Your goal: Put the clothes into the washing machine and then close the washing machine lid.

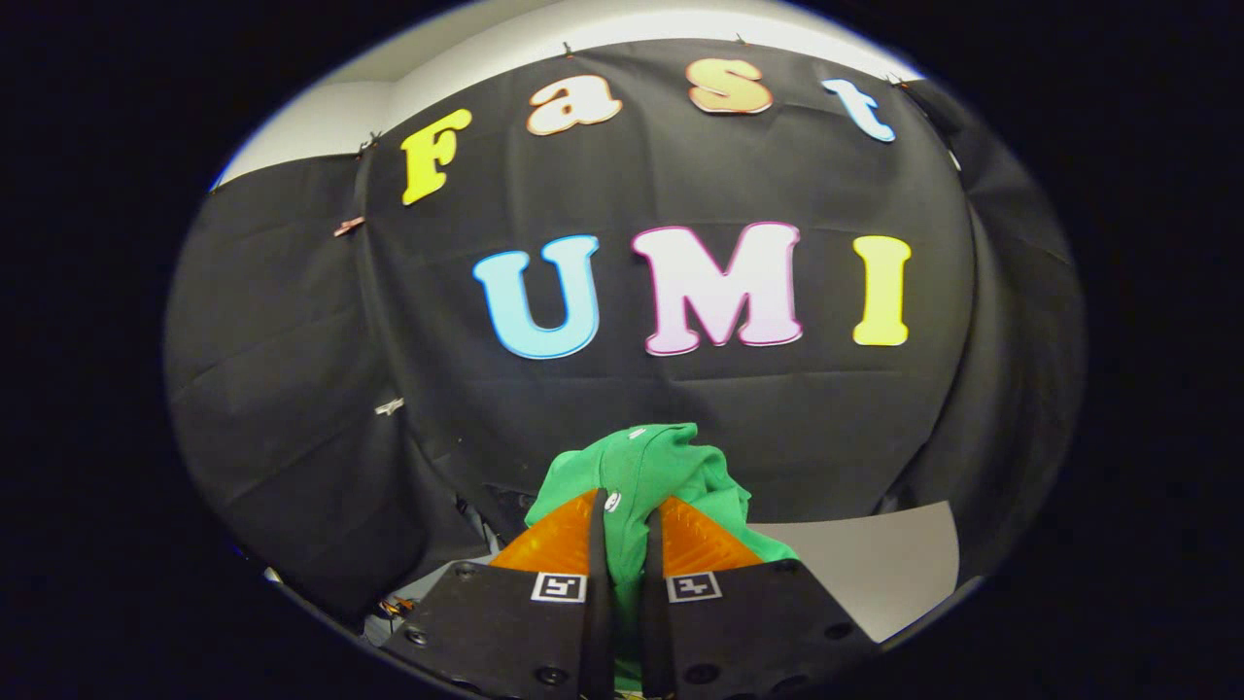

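Note:
A bunched green garment (649,465) is pinched between my two fingers, and my gripper (625,513) is shut on it. The cloth bulges up and forward past the fingertips and drapes to both sides of them, with a strip running down the narrow gap between the fingers. The garment is held up in the air in front of the black booth wall.
The black cloth wall (292,389) hangs close ahead and wraps around both sides. A pale flat surface (875,574) lies low to the right of the fingers. A lighter wall (321,122) rises above the cloth.

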`<state>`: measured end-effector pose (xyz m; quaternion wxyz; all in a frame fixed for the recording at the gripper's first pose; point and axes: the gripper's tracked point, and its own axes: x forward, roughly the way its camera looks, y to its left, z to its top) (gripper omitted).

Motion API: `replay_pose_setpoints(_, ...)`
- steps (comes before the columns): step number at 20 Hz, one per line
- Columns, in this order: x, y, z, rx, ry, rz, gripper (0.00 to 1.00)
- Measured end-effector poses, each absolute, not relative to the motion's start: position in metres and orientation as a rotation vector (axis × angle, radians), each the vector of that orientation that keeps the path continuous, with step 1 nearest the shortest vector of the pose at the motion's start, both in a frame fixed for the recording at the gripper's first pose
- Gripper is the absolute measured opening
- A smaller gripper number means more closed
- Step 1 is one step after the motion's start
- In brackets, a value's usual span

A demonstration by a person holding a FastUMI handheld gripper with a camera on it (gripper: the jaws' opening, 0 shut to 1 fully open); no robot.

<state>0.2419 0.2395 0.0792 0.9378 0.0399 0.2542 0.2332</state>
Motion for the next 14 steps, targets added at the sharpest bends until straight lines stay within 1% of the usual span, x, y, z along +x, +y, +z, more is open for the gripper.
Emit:
replay_pose_setpoints(3,0.229,0.291,0.065,0.084,0.539,0.536,0.16)
replay_pose_setpoints(7,0.212,0.349,0.028,0.075,0.58,0.591,0.15)
replay_pose_setpoints(14,0.201,0.403,-0.074,0.038,0.645,0.594,0.15)
